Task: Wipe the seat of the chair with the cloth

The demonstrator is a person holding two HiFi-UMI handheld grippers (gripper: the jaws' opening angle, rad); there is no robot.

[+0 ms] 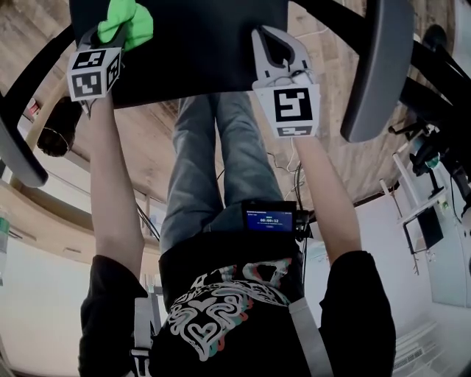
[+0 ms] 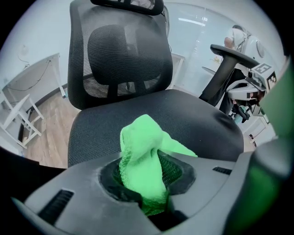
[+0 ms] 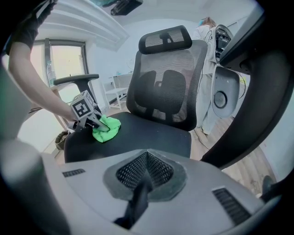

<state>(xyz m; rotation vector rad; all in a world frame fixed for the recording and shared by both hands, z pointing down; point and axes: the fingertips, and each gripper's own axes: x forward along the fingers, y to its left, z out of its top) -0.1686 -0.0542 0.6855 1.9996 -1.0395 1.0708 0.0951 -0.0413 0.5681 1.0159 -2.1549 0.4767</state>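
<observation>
Green cloth (image 2: 140, 142) in L hand-held gripper (image 2: 148, 181)

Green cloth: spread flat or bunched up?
Bunched: the cloth sits wadded in the left gripper, its jaws shut on it, on the seat.

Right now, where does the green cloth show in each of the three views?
Head view: top left, the cloth at the tip of the left gripper, over the seat.
Left gripper view: low centre, the cloth pinched between the jaws.
Right gripper view: left of middle, the cloth pressed on the seat.
Shared landmark: the black seat, under the cloth in all three.
</observation>
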